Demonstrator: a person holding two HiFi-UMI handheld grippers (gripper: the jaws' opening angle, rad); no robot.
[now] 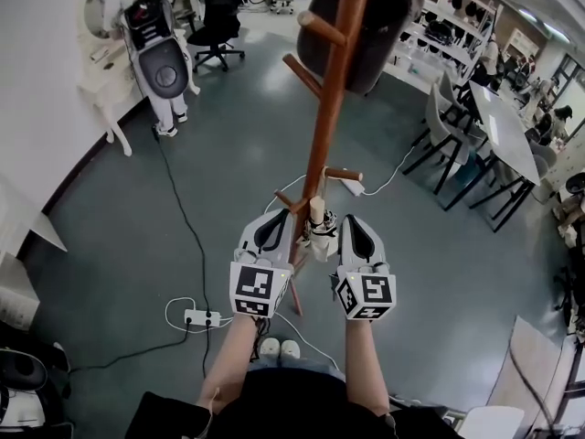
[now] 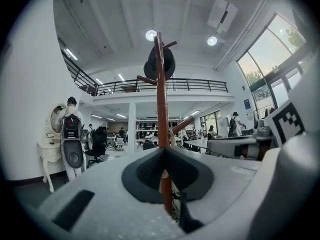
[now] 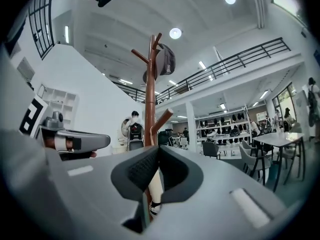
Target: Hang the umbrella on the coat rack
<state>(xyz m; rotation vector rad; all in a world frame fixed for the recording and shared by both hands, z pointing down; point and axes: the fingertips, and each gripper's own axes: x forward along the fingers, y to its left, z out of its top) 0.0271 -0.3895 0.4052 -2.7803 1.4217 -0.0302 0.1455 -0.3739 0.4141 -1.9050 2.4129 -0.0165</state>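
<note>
The wooden coat rack point(image 1: 331, 90) rises from the floor just ahead of me, with pegs at several heights. A folded cream umbrella point(image 1: 318, 216) with a dark band hangs upright against the pole, below a low peg point(image 1: 344, 174). My left gripper point(image 1: 279, 219) is shut and empty just left of the pole. My right gripper point(image 1: 352, 222) is shut and empty just right of the umbrella. In the right gripper view the umbrella point(image 3: 154, 183) shows beyond the closed jaws of the right gripper point(image 3: 159, 148). The left gripper point(image 2: 163, 149) faces the pole point(image 2: 161, 109).
A dark cap point(image 1: 366, 26) hangs on the rack's upper pegs. A power strip point(image 1: 203, 318) and cables lie on the floor at the left. An office chair point(image 1: 218, 21) and a person with a backpack point(image 1: 155, 44) are at the far left, tables and chairs point(image 1: 494, 126) at the right.
</note>
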